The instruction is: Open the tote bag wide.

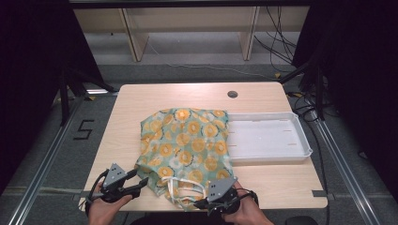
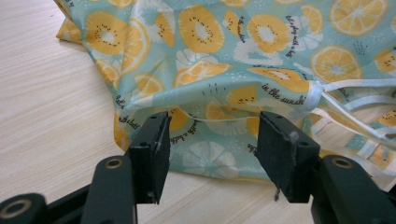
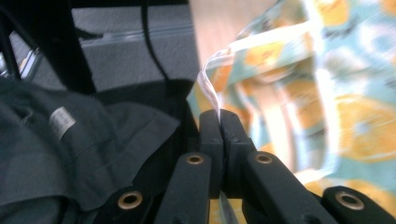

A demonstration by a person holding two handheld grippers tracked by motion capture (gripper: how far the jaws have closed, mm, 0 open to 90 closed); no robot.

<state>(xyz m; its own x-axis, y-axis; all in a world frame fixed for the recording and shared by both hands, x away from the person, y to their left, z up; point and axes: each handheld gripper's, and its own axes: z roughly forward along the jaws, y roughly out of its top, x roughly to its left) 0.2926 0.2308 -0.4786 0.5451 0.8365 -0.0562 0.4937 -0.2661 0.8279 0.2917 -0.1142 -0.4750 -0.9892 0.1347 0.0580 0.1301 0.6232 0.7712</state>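
R gripper (image 3: 220, 119) view: jaws pinched shut on white ribbon (image 3: 211, 88). L gripper (image 2: 211, 140) view: jaws apart, straddling hem of citrus-print cloth bag (image 2: 224, 60), not pressing. High view adds: bag lies mid-table (image 1: 263, 93), touching white tray (image 1: 302, 140).

Light wooden table (image 1: 141, 101), grey floor (image 1: 51, 154) marked "5" (image 1: 83, 129) — black curtains (image 1: 28, 56), pale shelving legs (image 1: 133, 40), trailing cables (image 1: 277, 47).
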